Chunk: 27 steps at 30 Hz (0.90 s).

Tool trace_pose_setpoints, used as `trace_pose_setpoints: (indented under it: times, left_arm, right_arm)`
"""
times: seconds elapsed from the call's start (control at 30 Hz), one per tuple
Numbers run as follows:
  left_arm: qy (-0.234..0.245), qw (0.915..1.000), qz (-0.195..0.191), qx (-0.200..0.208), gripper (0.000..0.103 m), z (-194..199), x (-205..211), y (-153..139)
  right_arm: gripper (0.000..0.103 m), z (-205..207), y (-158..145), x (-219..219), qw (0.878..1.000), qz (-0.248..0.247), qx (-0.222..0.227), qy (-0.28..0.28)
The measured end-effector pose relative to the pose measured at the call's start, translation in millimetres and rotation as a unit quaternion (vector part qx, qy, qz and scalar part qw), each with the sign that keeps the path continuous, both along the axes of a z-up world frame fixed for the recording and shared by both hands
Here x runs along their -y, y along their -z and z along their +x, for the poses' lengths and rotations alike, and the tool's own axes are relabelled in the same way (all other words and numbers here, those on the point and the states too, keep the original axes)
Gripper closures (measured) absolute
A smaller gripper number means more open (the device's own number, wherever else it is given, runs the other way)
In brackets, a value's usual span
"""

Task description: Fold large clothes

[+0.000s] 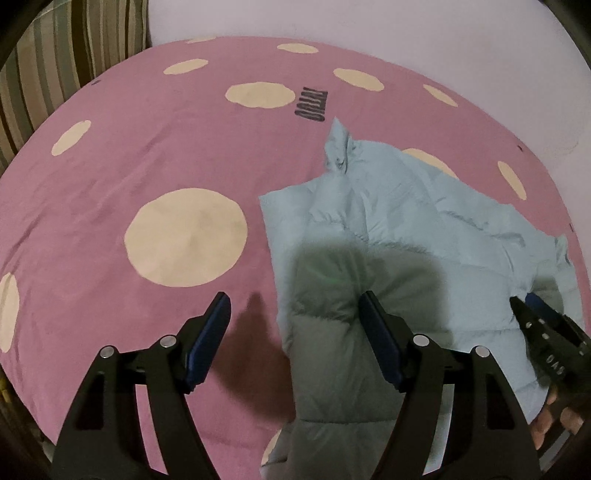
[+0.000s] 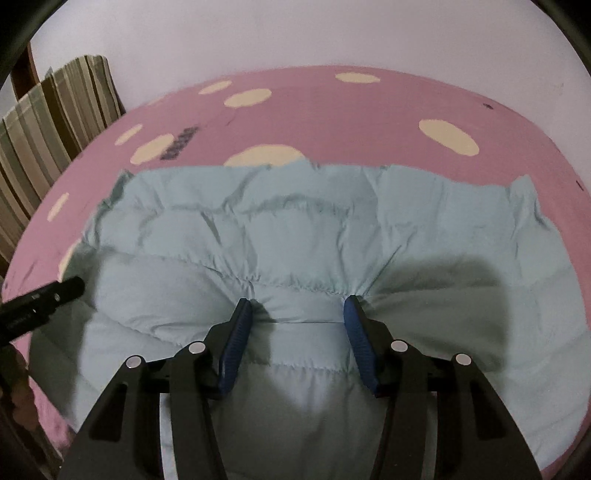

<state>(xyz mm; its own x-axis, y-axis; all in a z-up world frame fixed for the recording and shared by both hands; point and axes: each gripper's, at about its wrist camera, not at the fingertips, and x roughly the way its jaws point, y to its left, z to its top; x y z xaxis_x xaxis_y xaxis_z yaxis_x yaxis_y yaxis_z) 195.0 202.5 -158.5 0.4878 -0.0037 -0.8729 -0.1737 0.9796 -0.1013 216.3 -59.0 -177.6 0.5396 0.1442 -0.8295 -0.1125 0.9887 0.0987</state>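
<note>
A pale blue quilted puffer jacket (image 1: 424,236) lies on a pink bedsheet with cream dots (image 1: 147,155). My left gripper (image 1: 293,306) is open and hovers over the jacket's left edge, one finger over the sheet, one over the jacket. My right gripper (image 2: 299,306) is open, and its blue pads (image 2: 240,332) press down into the jacket (image 2: 295,236) with a bulge of fabric between them. The right gripper also shows at the right edge of the left wrist view (image 1: 528,306). The left gripper's tip shows at the left of the right wrist view (image 2: 70,288).
A striped cushion (image 2: 48,122) stands at the bed's far left against a pale wall (image 2: 295,33). The sheet (image 2: 369,107) carries dark printed lettering (image 1: 314,107) beyond the jacket. The sheet stretches wide to the left of the jacket.
</note>
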Motion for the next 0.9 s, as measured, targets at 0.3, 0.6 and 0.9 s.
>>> trace_pose_setpoints:
  times: [0.3,0.6,0.9]
  left_arm:
    - [0.011,0.9996,0.013,-0.022,0.024,18.1,5.7,11.4]
    - [0.02,0.9988,-0.02,-0.041,0.021,28.0,3.1,33.1]
    - [0.066,0.9972,-0.024,-0.025,0.058,30.0,16.3,30.7]
  right_arm:
    - [0.051,2.7,13.0,-3.5,1.0,-0.012,-0.001,0.003]
    - [0.051,0.6,16.5,-7.6,1.0,-0.014,0.005,0.005]
    - [0.051,1.6,16.7,-7.6,1.0,-0.02,0.008,0.006]
